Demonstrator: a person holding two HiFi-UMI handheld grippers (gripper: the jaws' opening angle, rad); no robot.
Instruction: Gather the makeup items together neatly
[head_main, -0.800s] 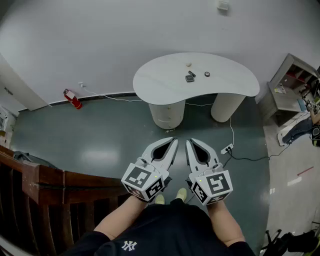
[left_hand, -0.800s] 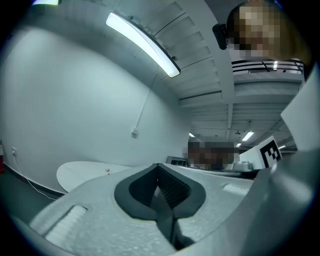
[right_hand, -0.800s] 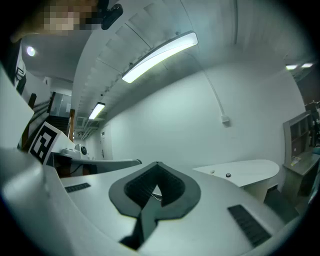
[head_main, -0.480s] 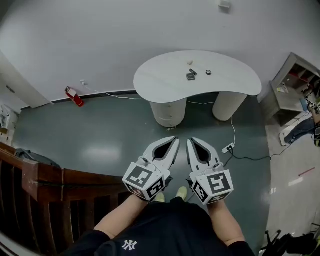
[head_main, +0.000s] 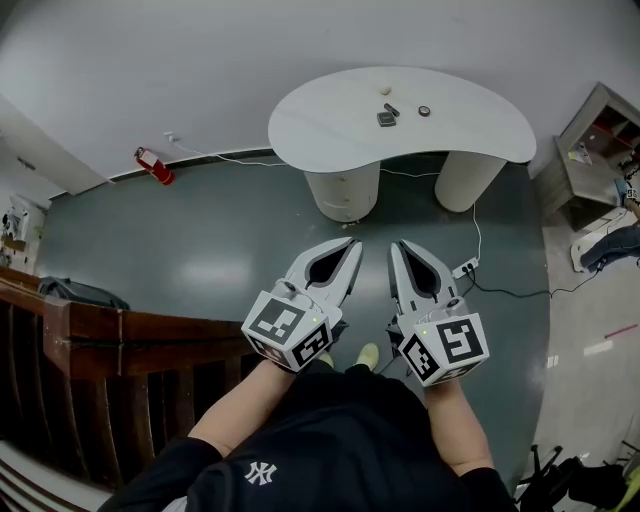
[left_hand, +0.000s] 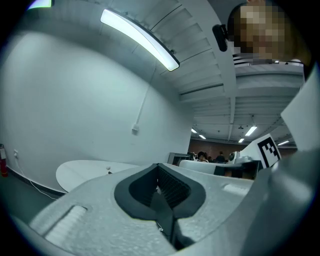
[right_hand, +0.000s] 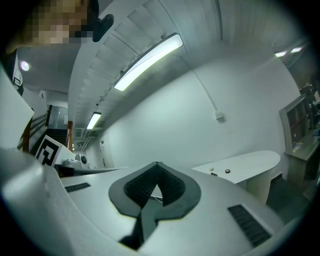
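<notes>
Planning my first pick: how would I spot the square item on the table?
Find the white curved table by the wall. On it, the square case lies nearest the front edge. It is dark, with corners, unlike the round disc to its right.

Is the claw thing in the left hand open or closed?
Shut: the left gripper has its tips together, with nothing between them.
</notes>
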